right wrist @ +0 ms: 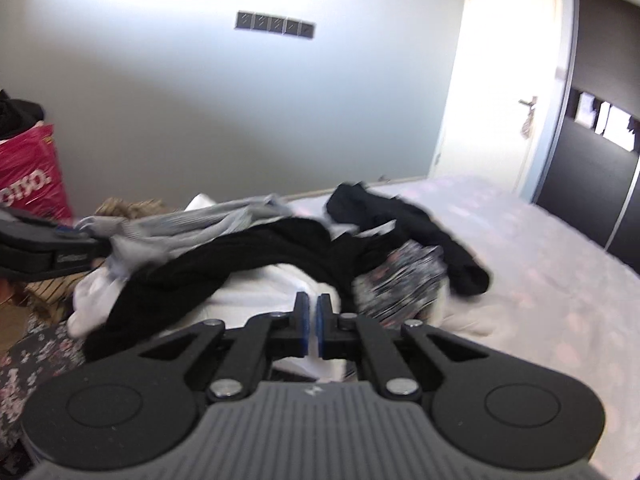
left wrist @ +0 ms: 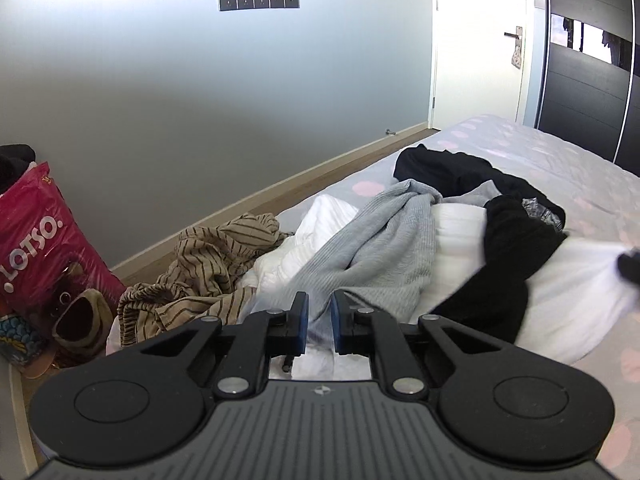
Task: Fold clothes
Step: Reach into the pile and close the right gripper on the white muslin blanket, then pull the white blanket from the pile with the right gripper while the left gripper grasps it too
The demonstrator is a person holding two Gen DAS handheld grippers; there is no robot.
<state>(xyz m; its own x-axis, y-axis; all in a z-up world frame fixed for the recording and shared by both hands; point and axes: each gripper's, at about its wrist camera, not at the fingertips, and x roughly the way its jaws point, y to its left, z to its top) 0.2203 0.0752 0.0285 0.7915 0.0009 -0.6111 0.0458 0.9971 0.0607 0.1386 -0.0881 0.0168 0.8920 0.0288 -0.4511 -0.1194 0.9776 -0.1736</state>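
A heap of clothes lies on the bed [left wrist: 560,152]. In it are a grey ribbed knit [left wrist: 380,248], a white garment [left wrist: 580,280], a black garment [left wrist: 508,248] and a tan striped one [left wrist: 208,264]. The left gripper [left wrist: 320,320] is shut on a fold of the grey knit. The right wrist view shows it at the left edge [right wrist: 76,236], with the grey knit [right wrist: 192,216] drawn toward it. The right gripper [right wrist: 312,320] is shut on the white garment [right wrist: 260,292]. At the left wrist view's right edge, the right gripper [left wrist: 628,266] pulls that white cloth taut. A dark patterned garment [right wrist: 400,284] lies just right of it.
A pink LOTSO bag [left wrist: 36,240] and a brown slipper-like thing [left wrist: 80,320] stand on the floor left of the bed. A white door [left wrist: 480,40] and a dark wardrobe [left wrist: 588,92] stand beyond the bed. The bedsheet right of the heap [right wrist: 540,260] is bare.
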